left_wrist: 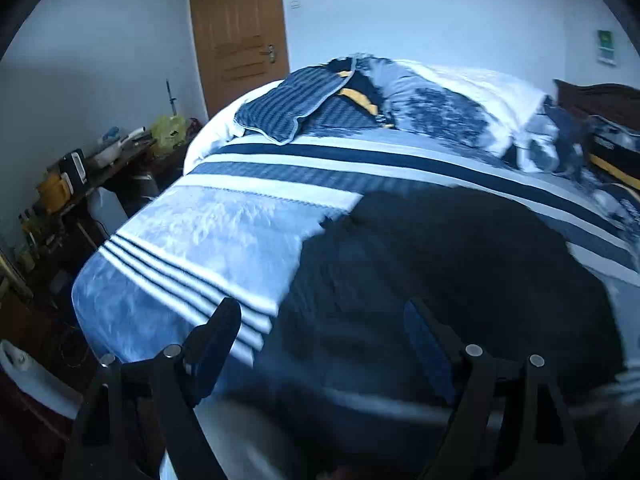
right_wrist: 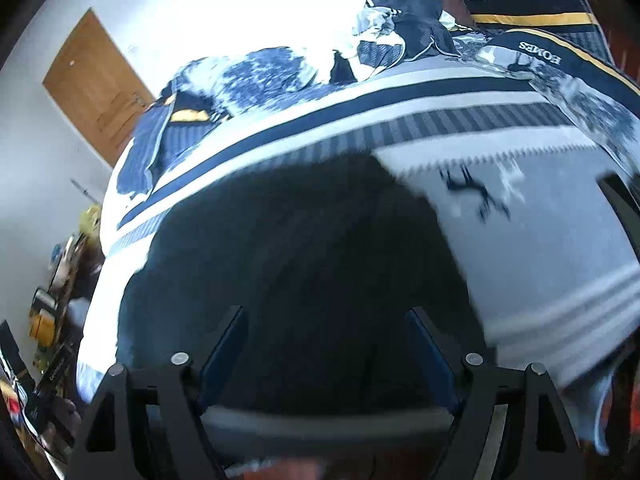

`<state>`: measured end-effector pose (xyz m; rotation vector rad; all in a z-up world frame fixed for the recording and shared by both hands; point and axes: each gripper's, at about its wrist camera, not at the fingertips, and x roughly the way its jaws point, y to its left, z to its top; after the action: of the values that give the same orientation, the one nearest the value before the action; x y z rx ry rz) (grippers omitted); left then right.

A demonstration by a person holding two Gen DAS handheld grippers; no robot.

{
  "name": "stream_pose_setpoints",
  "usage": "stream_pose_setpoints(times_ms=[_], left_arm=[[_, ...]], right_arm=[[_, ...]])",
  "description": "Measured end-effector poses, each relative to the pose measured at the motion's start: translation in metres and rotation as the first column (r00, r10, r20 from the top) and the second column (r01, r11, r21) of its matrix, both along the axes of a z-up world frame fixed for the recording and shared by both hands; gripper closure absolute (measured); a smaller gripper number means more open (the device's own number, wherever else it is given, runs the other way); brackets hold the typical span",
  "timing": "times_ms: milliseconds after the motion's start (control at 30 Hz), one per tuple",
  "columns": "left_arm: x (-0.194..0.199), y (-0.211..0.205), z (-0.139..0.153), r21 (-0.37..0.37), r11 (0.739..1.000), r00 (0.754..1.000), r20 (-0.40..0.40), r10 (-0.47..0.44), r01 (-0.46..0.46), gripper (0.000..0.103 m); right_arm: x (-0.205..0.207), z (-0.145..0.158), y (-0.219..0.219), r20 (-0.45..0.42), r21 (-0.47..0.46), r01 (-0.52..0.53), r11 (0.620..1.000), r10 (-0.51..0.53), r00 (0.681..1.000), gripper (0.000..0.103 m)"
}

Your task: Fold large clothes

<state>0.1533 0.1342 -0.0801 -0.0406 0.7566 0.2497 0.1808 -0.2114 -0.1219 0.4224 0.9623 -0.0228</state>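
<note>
A large dark garment (left_wrist: 460,280) lies spread flat on the bed, over a blue and white striped blanket (left_wrist: 208,236). In the right wrist view the same dark garment (right_wrist: 300,260) fills the middle of the picture. My left gripper (left_wrist: 320,308) hovers over the garment's near left part, open, with nothing between its fingers. My right gripper (right_wrist: 326,314) hangs over the garment's near edge, also open and holding nothing. Both views are blurred by motion, so the garment's folds and near hem are hard to make out.
A crumpled duvet (left_wrist: 440,108) and a striped pillow (left_wrist: 288,112) are piled at the far side of the bed. Pillows marked HOMES (right_wrist: 528,4) lean on the headboard. A cluttered desk (left_wrist: 80,176) stands to the left of the bed, and a wooden door (left_wrist: 240,36) is behind.
</note>
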Motion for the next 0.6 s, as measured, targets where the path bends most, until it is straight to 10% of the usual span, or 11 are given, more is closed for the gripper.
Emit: stream_pose_setpoints(times_ms=[133, 600], left_arm=[[-0.05, -0.027, 0.024, -0.099, 0.991, 0.995, -0.022, -0.096, 0.093, 0.019], [-0.13, -0.069, 0.105, -0.005, 0.993, 0.988, 0.097, -0.119, 0.12, 0.019]], right_arm=[[-0.061, 0.011, 0.021, -0.024, -0.027, -0.041, 0.999, 0.04, 0.999, 0.02], [-0.139, 0.107, 0.061, 0.131, -0.083, -0.046, 0.995, 0.056, 0.99, 0.02]])
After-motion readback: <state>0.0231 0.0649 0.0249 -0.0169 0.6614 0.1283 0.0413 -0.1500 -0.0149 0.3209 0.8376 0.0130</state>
